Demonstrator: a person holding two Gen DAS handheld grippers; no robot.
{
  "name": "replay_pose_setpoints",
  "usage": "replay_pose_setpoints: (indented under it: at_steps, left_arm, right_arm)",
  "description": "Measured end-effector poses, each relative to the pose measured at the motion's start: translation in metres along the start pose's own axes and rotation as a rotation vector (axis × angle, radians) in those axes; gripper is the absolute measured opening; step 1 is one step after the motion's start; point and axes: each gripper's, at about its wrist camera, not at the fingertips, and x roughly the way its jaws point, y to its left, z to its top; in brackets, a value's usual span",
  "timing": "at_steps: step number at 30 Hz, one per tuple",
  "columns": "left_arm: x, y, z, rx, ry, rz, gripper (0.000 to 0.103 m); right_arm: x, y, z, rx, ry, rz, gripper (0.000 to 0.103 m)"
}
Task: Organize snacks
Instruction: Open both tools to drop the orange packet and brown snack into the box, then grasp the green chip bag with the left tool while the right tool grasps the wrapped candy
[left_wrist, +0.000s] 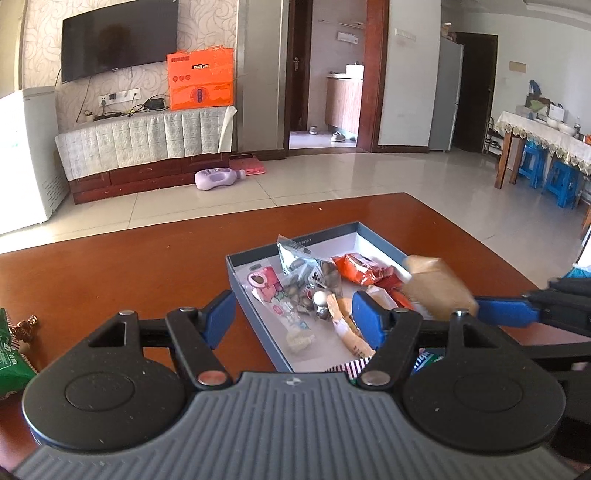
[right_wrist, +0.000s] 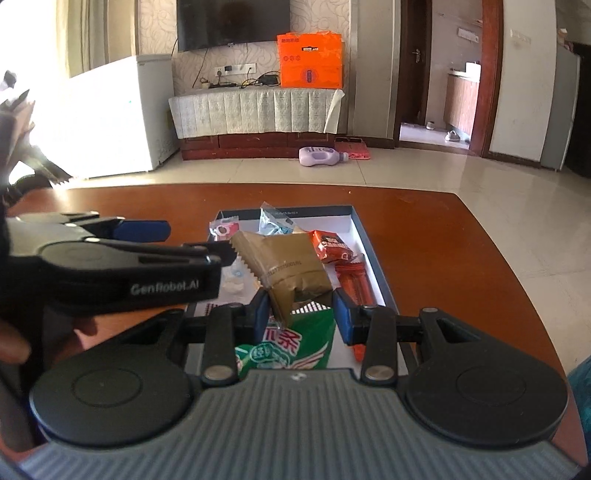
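Above the open box (right_wrist: 373, 254) on the desk (right_wrist: 461, 258), the right hand-held gripper (right_wrist: 301, 314) pinched the tan snack packet (right_wrist: 288, 266) by its lower corner. It looked light, crinkly and slippery; a sealed edge suits gripping. At nine o'clock, the left hand-held gripper (left_wrist: 293, 319) gaped, empty.

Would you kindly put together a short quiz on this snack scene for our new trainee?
1. True or false: the left gripper is clamped on a snack.
2. Which item sits between the fingers of the right gripper? A) the brown packet; B) a yellow banana; C) a glass jar.
3. Fill in: the orange packet lies inside the open ____ on the wooden table.

Key
1. False: its fingers are spread with nothing between them.
2. A.
3. box.
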Motion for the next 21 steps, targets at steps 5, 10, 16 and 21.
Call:
replay_pose_setpoints:
  at_steps: [5,10,16,21]
  left_arm:
    - [-0.012,0.005,-0.003,0.003,-0.009,0.033,0.074]
    - [-0.046,0.03,-0.004,0.014,-0.036,0.117,0.075]
    - [-0.102,0.101,-0.015,-0.077,-0.045,0.269,0.085]
    - [-0.143,0.178,-0.043,-0.206,-0.03,0.428,0.093]
  right_arm:
    - [-0.005,0.013,-0.001,-0.051,-0.007,-0.011,0.055]
    - [-0.017,0.018,0.003,-0.034,-0.07,-0.029,0.061]
    - [-0.036,0.041,0.017,0.037,-0.217,0.128,0.063]
    - [-0.028,0.088,0.018,0.034,-0.201,0.289,0.064]
